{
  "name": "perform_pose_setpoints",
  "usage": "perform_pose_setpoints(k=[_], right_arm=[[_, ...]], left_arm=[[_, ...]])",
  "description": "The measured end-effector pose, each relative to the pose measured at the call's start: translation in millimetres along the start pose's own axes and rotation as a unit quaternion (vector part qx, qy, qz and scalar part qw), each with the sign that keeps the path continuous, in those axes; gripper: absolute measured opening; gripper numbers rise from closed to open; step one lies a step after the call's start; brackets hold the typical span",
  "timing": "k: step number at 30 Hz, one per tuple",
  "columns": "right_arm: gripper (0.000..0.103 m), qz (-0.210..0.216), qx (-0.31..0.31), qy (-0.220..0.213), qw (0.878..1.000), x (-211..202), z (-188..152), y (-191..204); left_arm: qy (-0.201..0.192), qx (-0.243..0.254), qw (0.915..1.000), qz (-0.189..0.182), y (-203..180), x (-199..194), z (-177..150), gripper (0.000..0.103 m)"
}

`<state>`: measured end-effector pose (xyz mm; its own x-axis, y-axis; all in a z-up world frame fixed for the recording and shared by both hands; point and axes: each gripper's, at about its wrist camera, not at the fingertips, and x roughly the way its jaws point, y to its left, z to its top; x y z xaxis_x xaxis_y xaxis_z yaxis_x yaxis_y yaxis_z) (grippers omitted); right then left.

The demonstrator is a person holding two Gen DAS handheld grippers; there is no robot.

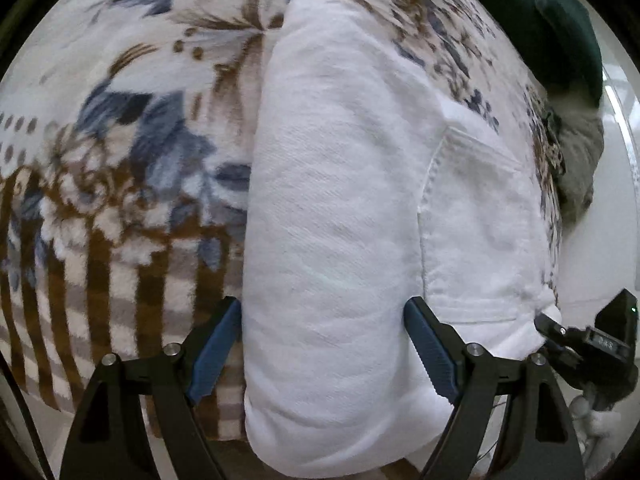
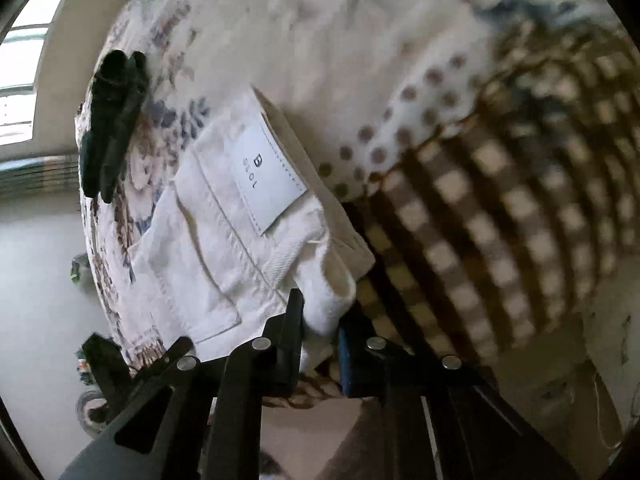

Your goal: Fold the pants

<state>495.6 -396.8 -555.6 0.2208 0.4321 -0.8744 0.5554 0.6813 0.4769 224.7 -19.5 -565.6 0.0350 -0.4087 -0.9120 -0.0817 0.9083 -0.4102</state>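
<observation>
White pants (image 1: 340, 200) lie folded lengthwise on a floral blanket (image 1: 120, 140), back pocket (image 1: 476, 216) facing up. My left gripper (image 1: 322, 312) is open, its blue-padded fingers (image 1: 216, 344) straddling the near end of the folded legs. My right gripper (image 2: 320, 320) is shut on the waistband corner of the pants (image 2: 224, 240), beside the white brand label (image 2: 268, 172). The right gripper also shows in the left wrist view (image 1: 580, 340) at the pants' waistband edge. The left gripper shows dark in the right wrist view (image 2: 112, 120), resting on the blanket.
The blanket (image 2: 500, 160) has blue flowers, brown stripes and checks and covers the bed. Dark green and grey cloth (image 1: 576, 80) lies at the far right edge. Pale floor (image 2: 36, 280) and a window (image 2: 24, 60) show beyond the bed.
</observation>
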Motion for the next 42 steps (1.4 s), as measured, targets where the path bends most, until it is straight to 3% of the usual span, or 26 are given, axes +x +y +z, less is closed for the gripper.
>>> perform_pose_setpoints(k=[3, 4, 6, 7, 8, 9, 11, 13, 15, 19, 21, 25, 28, 31, 36, 42], right_arm=[[0.019, 0.015, 0.023, 0.041, 0.999, 23, -9, -22], [0.025, 0.050, 0.049, 0.061, 0.996, 36, -8, -34], [0.044, 0.113, 0.087, 0.073, 0.987, 52, -17, -51], [0.068, 0.149, 0.096, 0.072, 0.982, 54, -19, -56], [0.081, 0.187, 0.095, 0.069, 0.975, 56, -21, -58], [0.081, 0.218, 0.088, 0.068, 0.970, 61, -25, -57], [0.081, 0.241, 0.074, 0.080, 0.964, 76, -31, -51], [0.081, 0.234, 0.058, 0.098, 0.966, 103, -36, -37], [0.081, 0.253, 0.046, 0.092, 0.962, 121, -38, -21], [0.082, 0.290, 0.029, 0.057, 0.955, 118, -38, 4], [0.081, 0.247, 0.008, 0.055, 0.967, 127, -35, 14], [0.078, 0.252, 0.026, 0.065, 0.965, 148, -28, 19], [0.042, 0.232, 0.006, 0.040, 0.972, 137, -34, 36], [0.035, 0.205, -0.005, 0.018, 0.979, 124, -45, 60], [0.031, 0.191, -0.006, -0.013, 0.981, 78, -53, 89], [0.030, 0.185, -0.020, -0.020, 0.982, 18, -74, 131]], left_arm=[[0.004, 0.007, 1.0000, 0.005, -4, 2, 3, 0.082], [0.005, 0.002, 1.0000, 0.002, -2, 2, 5, 0.082], [0.004, -0.008, 0.9999, -0.010, 2, 0, 7, 0.082], [0.001, -0.014, 0.9997, -0.020, 5, -1, 9, 0.082], [-0.001, -0.020, 0.9993, -0.032, 9, 0, 12, 0.082], [-0.002, -0.026, 0.9989, -0.039, 10, 2, 16, 0.082], [0.000, -0.037, 0.9976, -0.058, 15, 7, 19, 0.082], [0.000, -0.047, 0.9960, -0.075, 19, 13, 24, 0.082], [0.001, -0.052, 0.9951, -0.084, 19, 16, 27, 0.082], [0.005, -0.057, 0.9937, -0.096, 20, 21, 33, 0.084], [0.011, -0.061, 0.9924, -0.106, 21, 28, 35, 0.087], [0.003, -0.069, 0.9904, -0.119, 23, 31, 40, 0.087], [-0.024, -0.042, 0.9932, -0.106, 10, 20, 39, 0.054], [-0.039, -0.031, 0.9937, -0.100, 1, 3, 34, 0.036], [-0.044, -0.024, 0.9907, -0.126, -6, -34, 24, 0.031], [-0.046, -0.010, 0.9867, -0.156, -10, -109, 29, 0.031]])
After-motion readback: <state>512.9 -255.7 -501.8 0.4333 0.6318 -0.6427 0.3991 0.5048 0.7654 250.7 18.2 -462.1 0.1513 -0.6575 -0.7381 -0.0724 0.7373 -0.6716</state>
